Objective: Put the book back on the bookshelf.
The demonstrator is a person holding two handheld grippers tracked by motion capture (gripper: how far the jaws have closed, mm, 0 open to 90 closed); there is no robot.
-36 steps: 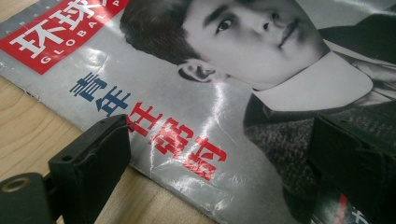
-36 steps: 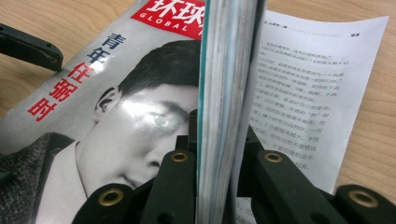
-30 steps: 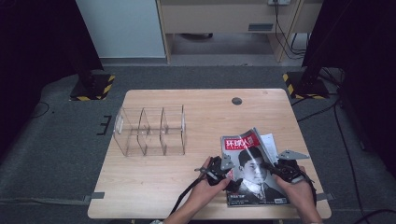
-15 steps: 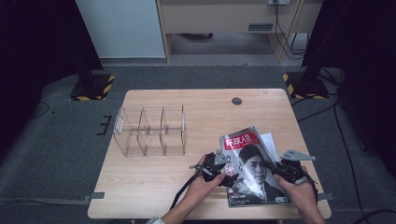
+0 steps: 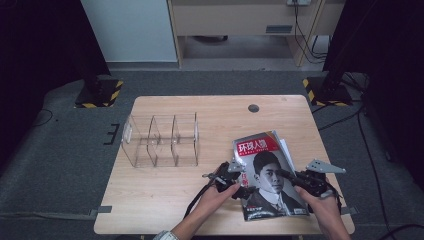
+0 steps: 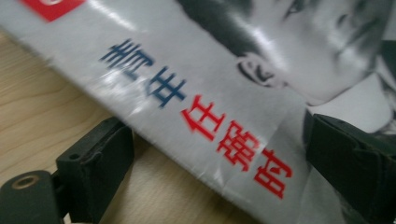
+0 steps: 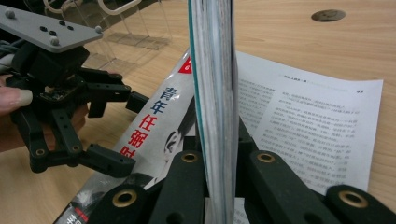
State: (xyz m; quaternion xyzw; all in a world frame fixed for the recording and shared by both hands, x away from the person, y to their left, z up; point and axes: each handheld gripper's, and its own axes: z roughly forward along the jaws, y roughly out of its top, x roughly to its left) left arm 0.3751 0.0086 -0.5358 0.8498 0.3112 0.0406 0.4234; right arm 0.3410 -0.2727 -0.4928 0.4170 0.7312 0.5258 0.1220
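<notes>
Magazine (image 5: pixel 267 175) sits at the table's (image 5: pixel 165 200) 4 o'clock area in the high view, tilted a bit, red-and-white title block at its top, black-and-white portrait cover, glossy with glare. Right gripper (image 5: pixel 290 176) is clamped on a thick sheaf of its pages: in the right gripper view both black jaws press flat against the page stack (image 7: pixel 215 102), which stands on edge, thin grey-white page edges with a teal line down one side. Under it a loose page (image 7: pixel 317 121) of dense printed text lies flat on the wood. Left gripper (image 5: pixel 239 182) is at the magazine's 9 o'clock edge, jaws wide; in the left gripper view the cover's edge (image 6: pixel 201 121) runs diagonally between them, blue and red characters on grey, one jaw below the edge over the table, the other on the cover side; pads not pressing as far as I can see. Table is light wood grain, rounded corners, round dark cable hole (image 5: pixel 253 108) at 1 o'clock. Clear plastic organizer (image 5: pixel 160 140) with three upright dividers sits at 9 o'clock, well apart from the magazine. Grey three-cornered plate (image 5: pixel 326 167) tops the right gripper.
</notes>
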